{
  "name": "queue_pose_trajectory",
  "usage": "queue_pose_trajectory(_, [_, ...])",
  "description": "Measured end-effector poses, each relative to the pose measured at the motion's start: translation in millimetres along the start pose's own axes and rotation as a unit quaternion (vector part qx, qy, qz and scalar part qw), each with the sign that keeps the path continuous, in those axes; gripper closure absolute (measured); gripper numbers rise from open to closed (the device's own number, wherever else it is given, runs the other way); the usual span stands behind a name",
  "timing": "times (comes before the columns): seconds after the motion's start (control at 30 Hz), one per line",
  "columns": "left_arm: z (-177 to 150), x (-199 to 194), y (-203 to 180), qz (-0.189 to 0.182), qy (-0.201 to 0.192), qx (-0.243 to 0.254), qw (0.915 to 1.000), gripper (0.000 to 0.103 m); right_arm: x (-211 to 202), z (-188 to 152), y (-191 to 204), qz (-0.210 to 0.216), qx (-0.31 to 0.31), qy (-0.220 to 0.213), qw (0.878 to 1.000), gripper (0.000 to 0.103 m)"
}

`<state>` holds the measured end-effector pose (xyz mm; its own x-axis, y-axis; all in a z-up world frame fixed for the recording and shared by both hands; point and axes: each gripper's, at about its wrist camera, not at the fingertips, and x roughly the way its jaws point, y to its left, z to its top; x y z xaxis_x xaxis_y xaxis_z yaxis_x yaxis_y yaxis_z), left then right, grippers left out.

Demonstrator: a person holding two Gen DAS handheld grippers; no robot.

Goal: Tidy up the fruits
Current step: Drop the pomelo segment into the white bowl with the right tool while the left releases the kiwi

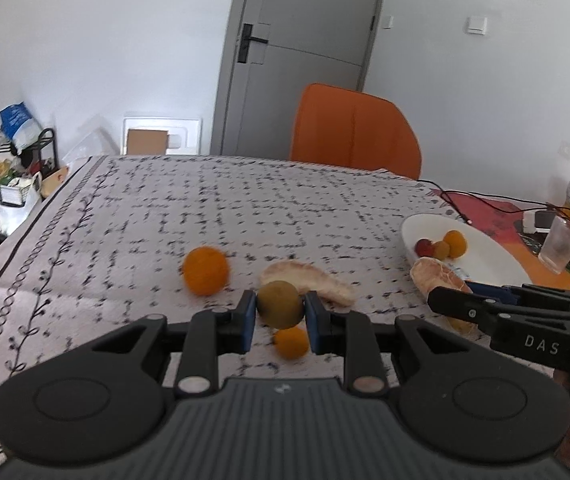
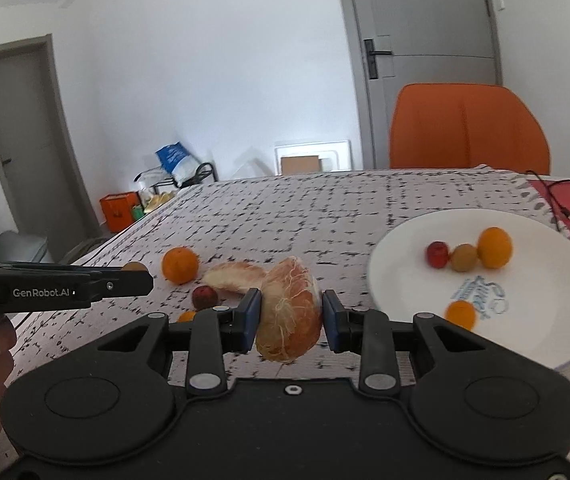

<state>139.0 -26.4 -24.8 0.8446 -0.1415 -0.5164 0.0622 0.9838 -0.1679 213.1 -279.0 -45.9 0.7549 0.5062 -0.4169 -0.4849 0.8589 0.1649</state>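
Note:
My left gripper (image 1: 279, 314) is shut on a small olive-green fruit (image 1: 279, 304) and holds it above the tablecloth. Below it lies a small orange fruit (image 1: 292, 342); an orange (image 1: 205, 270) and a peeled pomelo segment (image 1: 309, 280) lie beyond. My right gripper (image 2: 291, 314) is shut on a large peeled pomelo piece (image 2: 291, 312), left of the white plate (image 2: 525, 320). The plate holds a red fruit (image 2: 437, 254), a brownish fruit (image 2: 464, 257), an orange fruit (image 2: 494, 247) and a small orange one (image 2: 461, 314). A small red fruit (image 2: 204, 297) lies on the cloth.
An orange chair (image 1: 355, 134) stands behind the table (image 1: 165, 200). A cable (image 1: 477, 200), a plastic cup (image 1: 559, 246) and packets sit at the far right. The table's left edge drops to floor clutter (image 1: 9, 172). The left gripper shows in the right wrist view (image 2: 141, 278).

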Motion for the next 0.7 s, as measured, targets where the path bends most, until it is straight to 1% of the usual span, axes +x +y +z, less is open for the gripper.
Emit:
queue_pose_trajectory(0.3, [8.0, 11.9, -27.2, -0.018, -0.003, 0.021, 0.9996, 0.079, -15.7, 0.8, -30.5, -0.036, 0.021, -0.014, 0.999, 0.072])
queue_pose_trajectory(0.4, [10.0, 17.0, -34.4, -0.023, -0.001, 0.028, 0.9993, 0.079, -20.0, 0.1, -42.1, -0.039, 0.034, -0.017, 0.999, 0.072])
queue_pose_trajectory(0.7, [15.6, 32.8, -59.1, -0.040, 0.001, 0.045, 0.9982, 0.078, -30.5, -5.3, -68.8, -0.076, 0.046, -0.023, 0.996, 0.072])
